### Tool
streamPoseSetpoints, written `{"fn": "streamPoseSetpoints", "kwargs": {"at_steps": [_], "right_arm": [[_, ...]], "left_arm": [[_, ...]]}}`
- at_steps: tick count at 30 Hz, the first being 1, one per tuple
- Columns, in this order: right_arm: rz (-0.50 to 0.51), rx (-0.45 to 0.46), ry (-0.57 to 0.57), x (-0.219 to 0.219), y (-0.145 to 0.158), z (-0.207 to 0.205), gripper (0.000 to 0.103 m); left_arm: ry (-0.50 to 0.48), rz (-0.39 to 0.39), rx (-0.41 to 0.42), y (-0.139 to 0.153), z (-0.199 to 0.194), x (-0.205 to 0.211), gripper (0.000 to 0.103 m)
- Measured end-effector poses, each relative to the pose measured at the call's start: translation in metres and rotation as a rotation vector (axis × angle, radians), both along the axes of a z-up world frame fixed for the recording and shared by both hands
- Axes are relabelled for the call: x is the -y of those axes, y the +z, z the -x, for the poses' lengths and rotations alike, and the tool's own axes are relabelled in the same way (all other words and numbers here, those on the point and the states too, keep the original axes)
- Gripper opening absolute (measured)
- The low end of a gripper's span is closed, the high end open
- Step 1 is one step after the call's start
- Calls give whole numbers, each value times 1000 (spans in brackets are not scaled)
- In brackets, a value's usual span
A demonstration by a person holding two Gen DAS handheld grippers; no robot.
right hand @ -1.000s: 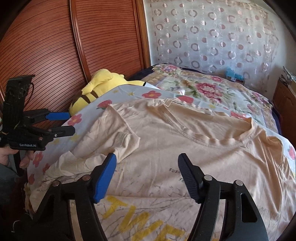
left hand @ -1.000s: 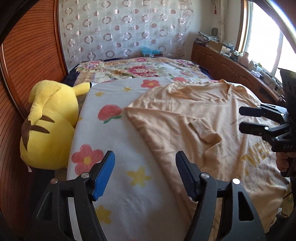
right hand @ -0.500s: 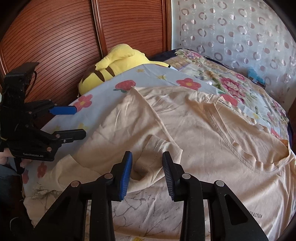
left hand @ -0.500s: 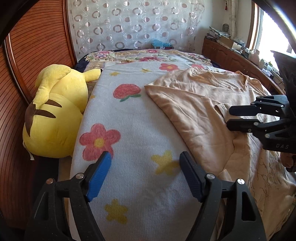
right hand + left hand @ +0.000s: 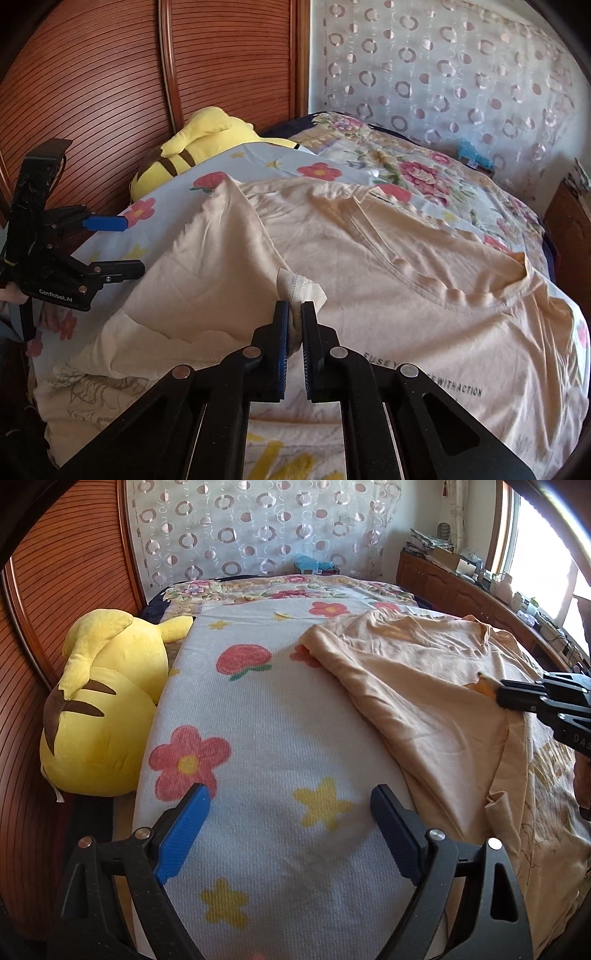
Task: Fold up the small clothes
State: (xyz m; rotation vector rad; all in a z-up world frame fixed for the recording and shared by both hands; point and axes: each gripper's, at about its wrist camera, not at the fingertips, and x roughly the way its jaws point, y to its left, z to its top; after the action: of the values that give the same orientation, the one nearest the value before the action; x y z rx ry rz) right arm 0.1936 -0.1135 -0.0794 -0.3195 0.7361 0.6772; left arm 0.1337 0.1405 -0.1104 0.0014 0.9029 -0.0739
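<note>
A peach T-shirt (image 5: 424, 273) with dark print lies spread on the bed, its left side folded inward. It also shows in the left wrist view (image 5: 424, 686). My right gripper (image 5: 292, 321) is shut on the shirt's sleeve cuff (image 5: 301, 288) and lifts it slightly; it shows from the side in the left wrist view (image 5: 517, 698). My left gripper (image 5: 288, 830) is open and empty over the flowered blanket (image 5: 258, 720), left of the shirt. It appears at the left in the right wrist view (image 5: 122, 243).
A yellow plush toy (image 5: 99, 705) lies at the bed's left edge against a slatted wooden wall (image 5: 92, 92). A floral quilt (image 5: 288, 589) covers the far bed. A wooden cabinet (image 5: 461, 590) with clutter runs under the window on the right.
My right gripper moved to the folded sleeve and shut on its cuff. My left gripper moved left, off the shirt, and stayed open over the blanket.
</note>
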Motion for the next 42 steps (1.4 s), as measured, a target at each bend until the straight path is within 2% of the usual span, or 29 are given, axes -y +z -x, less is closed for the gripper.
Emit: {"fn": "streamPoseSetpoints", "kwargs": {"at_steps": [2, 3, 5, 6, 7, 9, 12, 15, 19, 24, 30, 33, 36, 38, 42], "right_arm": [[-13, 3, -26, 8, -1, 6, 8], [-12, 2, -42, 11, -2, 8, 14], [-6, 12, -70, 16, -4, 12, 16], [-5, 19, -74, 19, -4, 15, 20], [-5, 22, -83, 24, -1, 18, 28], [-4, 26, -107, 31, -1, 25, 33], [4, 27, -151, 51, -2, 41, 33], [4, 27, -201, 77, -3, 62, 33], [29, 2, -253, 112, -11, 80, 33], [33, -23, -298, 141, -13, 100, 33], [20, -24, -301, 146, -7, 114, 34], [10, -32, -297, 150, -5, 116, 36], [-6, -41, -294, 154, -2, 109, 36], [-17, -51, -293, 155, -3, 93, 36], [-22, -55, -294, 155, -3, 87, 36]], "left_arm": [[-3, -3, -1, 0, 0, 1, 90], [-3, -4, -2, 0, -1, 2, 90], [-4, -3, -1, 0, 0, 1, 90], [-8, -5, -1, 1, -1, 2, 90], [-14, -6, -1, 1, -1, 2, 90], [-25, -7, -2, 1, 0, 2, 90], [-16, -14, 21, 6, 5, 4, 85], [-45, 56, 74, 20, 20, 11, 81], [-108, 109, 117, 33, 34, 36, 67], [-195, 146, 89, 29, 43, 69, 52], [-229, 153, 53, 19, 48, 86, 35], [-242, 162, 59, 20, 51, 91, 20], [-270, 161, 63, 24, 54, 98, 11], [-286, 154, 66, 28, 59, 104, 10], [-323, 157, 68, 35, 72, 117, 10]]}}
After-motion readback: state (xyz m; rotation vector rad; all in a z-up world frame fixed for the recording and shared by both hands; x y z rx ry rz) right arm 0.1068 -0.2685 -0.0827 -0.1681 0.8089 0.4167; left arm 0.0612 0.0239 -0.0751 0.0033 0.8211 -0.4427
